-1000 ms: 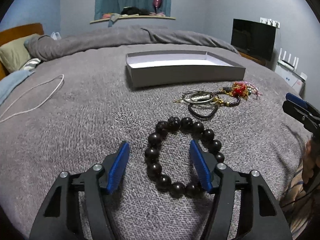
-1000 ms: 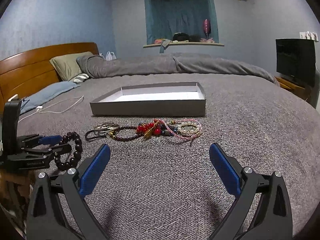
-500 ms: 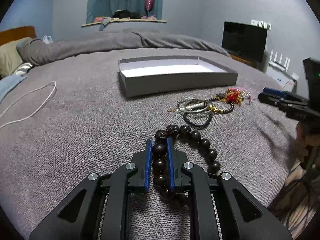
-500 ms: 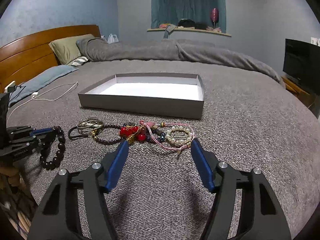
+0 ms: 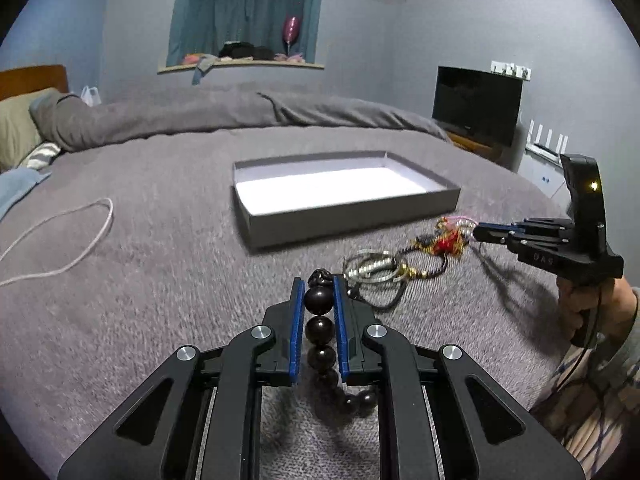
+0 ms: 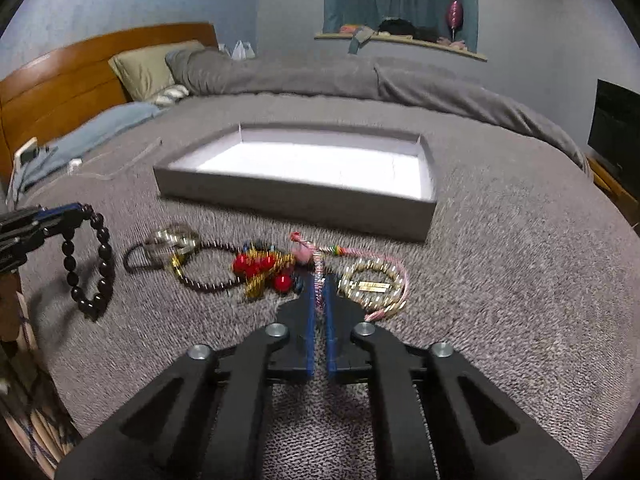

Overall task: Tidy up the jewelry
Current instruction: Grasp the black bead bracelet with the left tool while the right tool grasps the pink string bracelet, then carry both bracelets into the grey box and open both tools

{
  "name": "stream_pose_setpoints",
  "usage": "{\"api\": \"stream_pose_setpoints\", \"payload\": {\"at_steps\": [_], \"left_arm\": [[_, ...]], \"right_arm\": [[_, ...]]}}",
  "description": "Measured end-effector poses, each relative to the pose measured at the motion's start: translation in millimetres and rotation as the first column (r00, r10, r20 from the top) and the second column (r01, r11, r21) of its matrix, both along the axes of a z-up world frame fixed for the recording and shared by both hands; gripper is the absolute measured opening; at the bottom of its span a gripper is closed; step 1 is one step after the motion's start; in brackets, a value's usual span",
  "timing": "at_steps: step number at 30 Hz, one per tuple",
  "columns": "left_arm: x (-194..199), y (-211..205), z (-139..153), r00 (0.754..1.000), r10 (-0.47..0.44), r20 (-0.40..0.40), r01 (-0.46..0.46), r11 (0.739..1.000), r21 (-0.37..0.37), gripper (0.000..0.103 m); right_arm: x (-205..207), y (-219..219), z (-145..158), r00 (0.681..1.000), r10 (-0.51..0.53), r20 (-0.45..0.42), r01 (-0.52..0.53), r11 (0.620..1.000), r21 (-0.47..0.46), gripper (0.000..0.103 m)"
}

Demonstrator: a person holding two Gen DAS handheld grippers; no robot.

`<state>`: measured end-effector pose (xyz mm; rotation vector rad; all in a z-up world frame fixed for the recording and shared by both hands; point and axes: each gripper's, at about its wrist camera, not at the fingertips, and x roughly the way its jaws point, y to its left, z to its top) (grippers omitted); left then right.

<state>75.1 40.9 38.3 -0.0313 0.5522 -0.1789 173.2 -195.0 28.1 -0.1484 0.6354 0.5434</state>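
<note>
Grey bedspread [image 5: 140, 280] carries everything. Open grey box [image 5: 344, 220] sits mid-bed, empty white floor, probably the drop spot, so jewelry is being picked from just in front of it. Jewelry heap [image 6: 256, 268] lies just before the box's near wall: silver bangles [image 5: 372, 268], red-and-gold charm piece, pale bead bracelet [image 6: 372, 286]. Left gripper [image 5: 318, 292], near side of the box, pinches the dark bead bracelet [image 5: 319, 326]; the loop hangs off the bedspread, clear for carrying. Right gripper [image 6: 319, 300] has just been closing, pads pressed together on a thin pink cord [image 6: 319, 276] at the heap's box-side right end, likely to pull that piece free.
</note>
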Motion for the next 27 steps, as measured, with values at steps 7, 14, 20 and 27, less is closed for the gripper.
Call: {"api": "stream_pose_setpoints", "payload": {"at_steps": [7, 14, 20, 27], "left_arm": [[11.7, 3.2, 34.7, 0.997, -0.006, 0.076, 0.006, 1.000, -0.007, 0.015], [41.0, 9.4, 66.2, 0.990, -0.010, 0.141, 0.021, 0.997, -0.076, 0.015], [75.3, 1.7, 83.6, 0.982, -0.035, 0.183, 0.054, 0.993, -0.101, 0.015], [114.2, -11.8, 84.4, 0.980, -0.049, 0.192, 0.070, 0.992, -0.104, 0.015]], "right_arm": [[5.1, -15.3, 39.5, 0.998, -0.011, 0.057, 0.004, 0.992, 0.126, 0.003], [28.6, -23.9, 66.4, 0.994, -0.035, 0.102, 0.013, 0.978, 0.207, 0.002], [52.1, -30.5, 73.1, 0.993, -0.057, 0.100, 0.029, 0.965, 0.260, 0.003], [82.6, -15.0, 79.1, 0.992, -0.056, 0.110, 0.025, 0.964, 0.263, 0.003]]}}
